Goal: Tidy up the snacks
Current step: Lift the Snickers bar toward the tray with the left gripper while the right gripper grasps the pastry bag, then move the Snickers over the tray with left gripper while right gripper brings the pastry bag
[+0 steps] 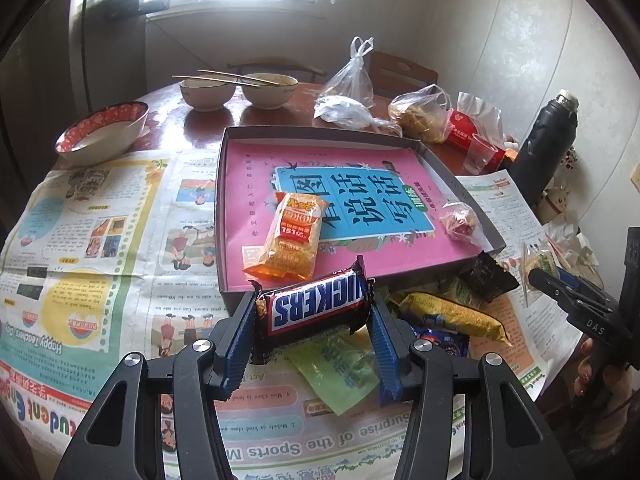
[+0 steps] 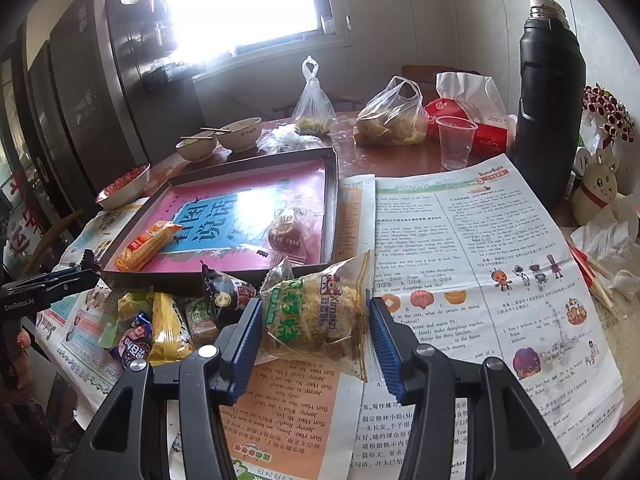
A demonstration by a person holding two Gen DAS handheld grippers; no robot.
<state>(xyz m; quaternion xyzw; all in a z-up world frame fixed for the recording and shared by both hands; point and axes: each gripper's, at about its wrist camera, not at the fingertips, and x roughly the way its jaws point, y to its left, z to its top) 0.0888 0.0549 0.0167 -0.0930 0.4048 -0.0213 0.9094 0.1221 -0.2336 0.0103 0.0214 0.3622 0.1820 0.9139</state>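
My left tongs point(image 1: 312, 312) hold a Snickers bar point(image 1: 316, 306) crosswise between their blue pads, clamped on both wrapper ends, lifted above the surface just before the near edge of the shallow grey tray point(image 1: 456, 176). My right tongs point(image 2: 316, 320) are closed on a clear packet of floss cake point(image 2: 316, 316) with green lettering, its sides pressed by the pads, hanging over the newspaper point(image 2: 460, 248) near the tray's front right corner. Inside the tray, on the pink book cover point(image 1: 256, 184), lie an orange biscuit packet point(image 1: 290, 236) toward the left and a small clear-wrapped red sweet point(image 1: 460, 220) toward the right. Between the tray's near wall and my tongs sits the loose pile: a yellow packet point(image 1: 452, 314), a green sachet point(image 1: 336, 368) under the Snickers bar, a black triangular packet point(image 1: 486, 276) and a blue-purple packet point(image 2: 134, 340). Farther off on the surface stand two bowls with chopsticks point(image 1: 236, 88), a red-rimmed bowl point(image 1: 104, 132), knotted plastic bags point(image 1: 352, 80), a clear plastic cup point(image 2: 456, 142) and a black flask point(image 2: 550, 92).
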